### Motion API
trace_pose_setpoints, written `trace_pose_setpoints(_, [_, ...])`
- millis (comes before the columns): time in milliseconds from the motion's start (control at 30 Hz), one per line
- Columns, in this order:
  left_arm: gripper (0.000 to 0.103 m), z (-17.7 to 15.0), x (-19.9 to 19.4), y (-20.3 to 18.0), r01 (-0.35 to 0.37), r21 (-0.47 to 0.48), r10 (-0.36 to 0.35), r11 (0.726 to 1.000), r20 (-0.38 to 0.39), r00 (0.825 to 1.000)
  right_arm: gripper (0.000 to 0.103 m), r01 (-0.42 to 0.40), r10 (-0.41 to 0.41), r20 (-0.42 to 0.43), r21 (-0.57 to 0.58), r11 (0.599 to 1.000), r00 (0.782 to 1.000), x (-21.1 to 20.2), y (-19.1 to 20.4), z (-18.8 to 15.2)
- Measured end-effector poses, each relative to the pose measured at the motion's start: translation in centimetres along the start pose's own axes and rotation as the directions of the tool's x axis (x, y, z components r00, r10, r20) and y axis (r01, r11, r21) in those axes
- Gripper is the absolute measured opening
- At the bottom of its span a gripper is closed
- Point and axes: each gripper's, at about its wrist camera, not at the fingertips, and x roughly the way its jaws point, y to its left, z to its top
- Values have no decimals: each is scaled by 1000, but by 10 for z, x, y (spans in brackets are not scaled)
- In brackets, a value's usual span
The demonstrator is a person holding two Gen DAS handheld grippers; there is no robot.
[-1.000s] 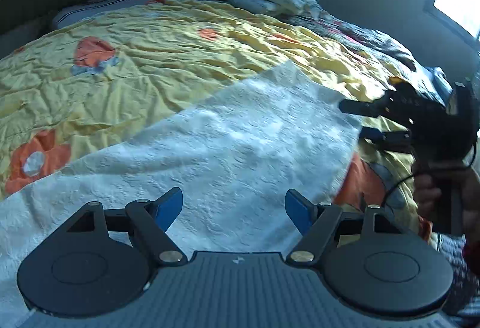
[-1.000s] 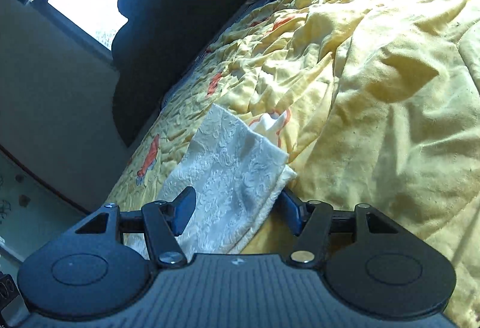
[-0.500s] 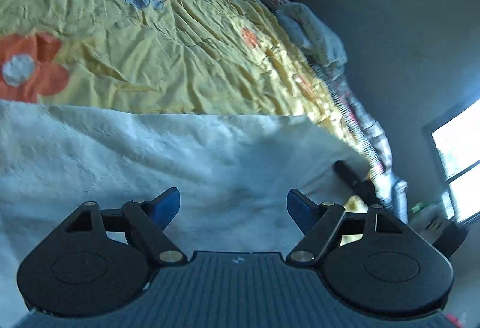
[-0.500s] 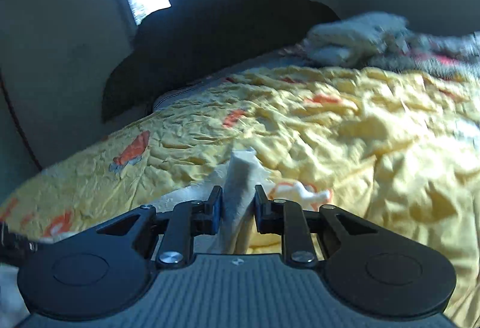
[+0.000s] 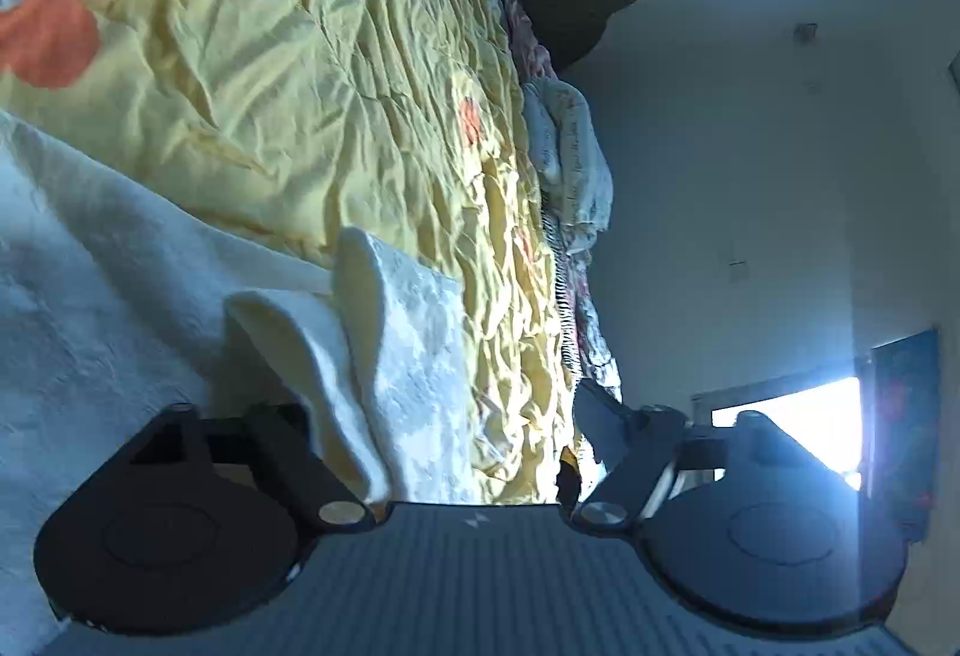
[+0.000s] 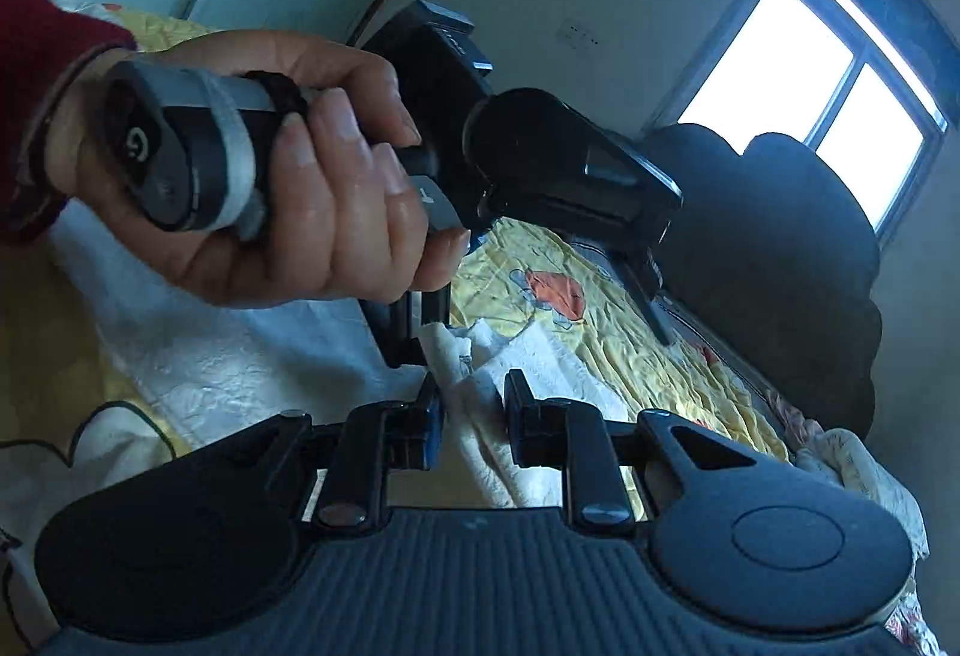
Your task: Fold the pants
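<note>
The white textured pants lie on the yellow flowered bedspread. In the left wrist view a folded edge of them stands up between the fingers of my left gripper; the jaws are wide apart and the left pad is hidden behind the cloth. In the right wrist view my right gripper is shut on a bunched edge of the pants. The left gripper, held by a hand, hangs just above and in front of it.
A dark headboard stands at the bed's far end under a bright window. A pile of bedding lies by the wall. A white cloth with a dark outline lies at lower left.
The right gripper has lifted its held pants edge and carried it over to the left gripper. The left gripper has tilted, and a raised fold now stands between its open fingers.
</note>
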Motion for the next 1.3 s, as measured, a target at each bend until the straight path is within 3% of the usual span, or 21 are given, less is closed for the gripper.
trace_pose_setpoints(67, [14,1,3,2,-52,28,53,998,-16,998,27,24,-25,-26,-24,999,999,5,3,-2])
trace_pose_setpoints(133, [6,-3,5,-1,-103,83,105,991,-13,994,41,19,-19,-61,2,1000,998,13,-1,-4])
trace_pose_setpoints(167, [5,-5,4,-4,-131,123,132,984,4,991,51,9,-6,-96,26,1000,995,18,-3,-5])
trace_pose_setpoints(200, [5,-10,2,-9,-161,173,159,972,26,987,50,1,4,-114,42,999,994,21,-5,-6])
trace_pose_setpoints(233, [6,-13,0,-13,-186,212,181,959,44,982,49,-12,19,-125,57,998,992,22,-6,-7])
trace_pose_setpoints(300, [5,-19,-8,-19,-228,261,216,938,74,974,31,-29,39,-119,84,996,992,20,-7,-4])
trace_pose_setpoints(467, [6,-32,-64,-24,-344,326,301,880,177,937,28,-116,118,-20,59,991,993,6,11,20])
trace_pose_setpoints(567, [6,-32,-100,-18,-422,322,357,848,242,902,28,-205,204,30,28,978,978,8,31,37])
trace_pose_setpoints(667, [6,-31,-128,-9,-515,327,423,793,313,850,28,-273,273,64,-19,962,960,10,50,50])
trace_pose_setpoints(700, [6,-31,-134,-4,-531,319,436,785,323,840,28,-288,289,70,-36,957,955,10,56,53])
trace_pose_setpoints(800, [6,-30,-151,11,-551,272,463,789,326,824,28,-325,328,69,-59,944,942,14,65,57])
trace_pose_setpoints(900, [6,-36,-157,17,-554,257,464,792,337,819,28,-348,351,60,-61,936,934,14,72,56])
trace_pose_setpoints(1033, [6,-41,-162,22,-530,216,448,820,336,829,28,-354,357,41,-70,933,933,14,78,58])
trace_pose_setpoints(1100, [6,-41,-165,23,-529,228,440,818,344,829,28,-387,391,50,-79,919,919,8,73,55])
trace_pose_setpoints(1167, [27,-43,-170,22,-512,247,405,823,377,833,28,-444,447,77,-58,894,891,-1,60,54])
trace_pose_setpoints(1233, [35,-44,-173,18,-536,257,400,804,433,808,28,-520,515,121,6,854,848,-5,37,49])
trace_pose_setpoints(1267, [42,-44,-175,17,-542,264,393,798,452,800,28,-539,530,140,39,841,837,-5,27,46])
trace_pose_setpoints(1300, [44,-43,-176,16,-544,269,388,795,463,797,28,-534,521,145,68,843,841,-4,21,47])
